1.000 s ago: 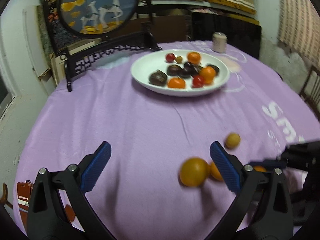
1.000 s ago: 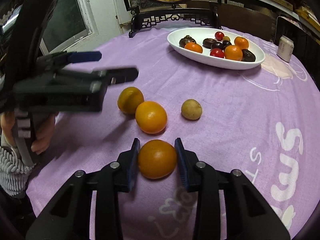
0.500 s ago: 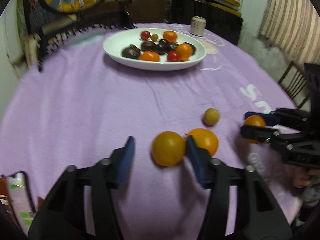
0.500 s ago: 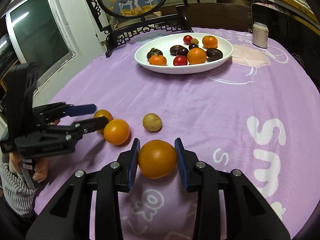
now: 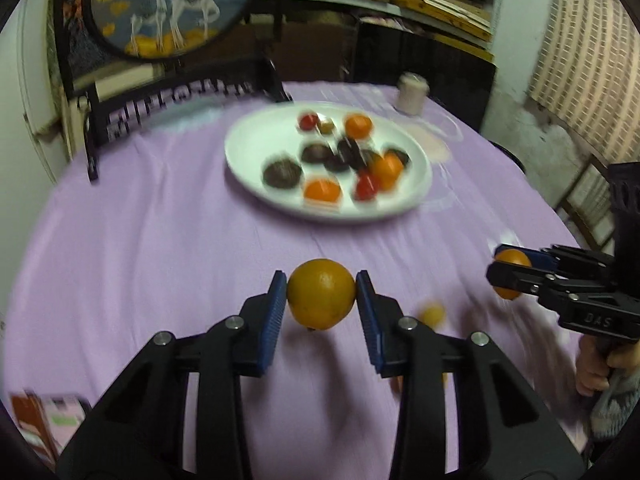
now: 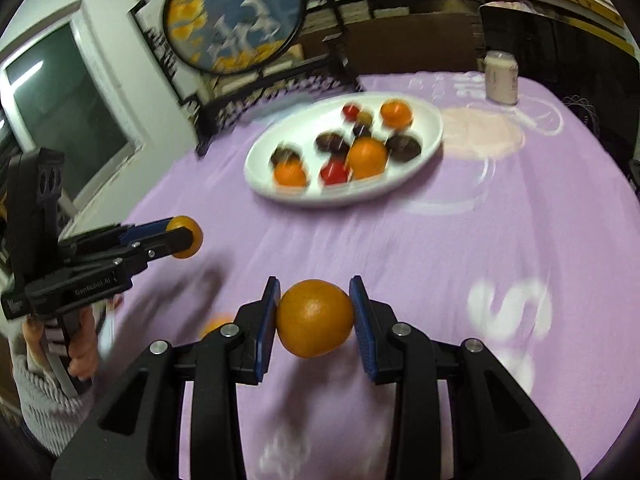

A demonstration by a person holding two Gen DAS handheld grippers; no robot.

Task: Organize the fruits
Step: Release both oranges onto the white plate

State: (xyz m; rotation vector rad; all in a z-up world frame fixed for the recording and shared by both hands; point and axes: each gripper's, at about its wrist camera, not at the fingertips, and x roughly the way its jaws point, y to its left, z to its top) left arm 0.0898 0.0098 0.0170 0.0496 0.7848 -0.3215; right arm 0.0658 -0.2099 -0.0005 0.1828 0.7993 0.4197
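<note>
My left gripper (image 5: 321, 300) is shut on an orange (image 5: 321, 294) and holds it above the purple tablecloth; it also shows in the right wrist view (image 6: 186, 236) at the left. My right gripper (image 6: 314, 318) is shut on a second orange (image 6: 315, 318) held above the cloth; it also shows in the left wrist view (image 5: 510, 274) at the right. A white plate (image 5: 248, 152) with several fruits, orange, red and dark, sits at the far middle of the table; in the right wrist view the plate (image 6: 428, 120) lies ahead. A small yellow fruit (image 5: 432, 314) lies on the cloth below.
A pale jar (image 6: 500, 76) stands behind the plate to the right. A round deer picture on a black stand (image 5: 168, 8) stands at the table's far left edge. Another orange (image 6: 218, 322) lies on the cloth, blurred. A chair (image 5: 592, 208) stands at the right.
My left gripper has closed on an orange and lifted it off the cloth. My right gripper has lifted its orange too. Both views are blurred by motion toward the plate.
</note>
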